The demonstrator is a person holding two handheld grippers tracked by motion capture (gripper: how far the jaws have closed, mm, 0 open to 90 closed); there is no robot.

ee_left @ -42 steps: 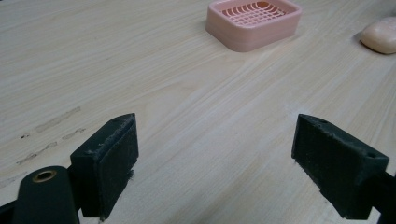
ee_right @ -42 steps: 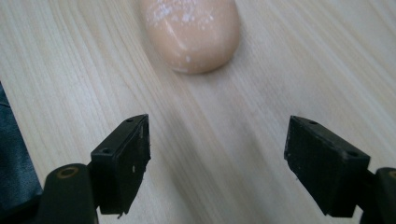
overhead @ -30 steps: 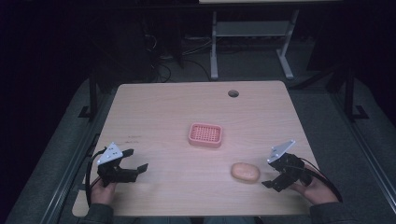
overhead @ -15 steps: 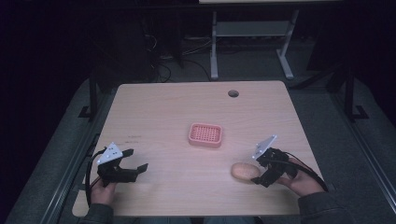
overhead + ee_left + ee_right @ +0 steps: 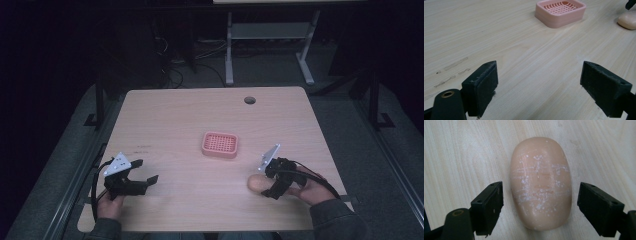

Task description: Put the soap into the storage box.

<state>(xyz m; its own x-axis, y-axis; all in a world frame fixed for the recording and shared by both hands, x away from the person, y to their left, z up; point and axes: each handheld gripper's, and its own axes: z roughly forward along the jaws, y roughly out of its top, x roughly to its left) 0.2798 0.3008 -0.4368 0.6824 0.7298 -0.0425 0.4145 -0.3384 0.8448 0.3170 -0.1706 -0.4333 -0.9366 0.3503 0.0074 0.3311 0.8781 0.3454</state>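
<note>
- The soap bar (image 5: pixel 540 182) is a smooth, rounded oval of pale peach colour, its top marked with fine white scratches and flecks.
- It lies flat on the worktop (image 5: pixel 180 120), long axis running away from the right gripper view's camera.
- In that view it sits between the two black jaws of the right tongs (image 5: pixel 540 202), with a narrow gap of bare wood on either side; neither pad touches it.
- In the high view the soap bar (image 5: pixel 255 183) rests near the front edge, right of centre, partly covered by the right tongs (image 5: pixel 268 181).
</note>
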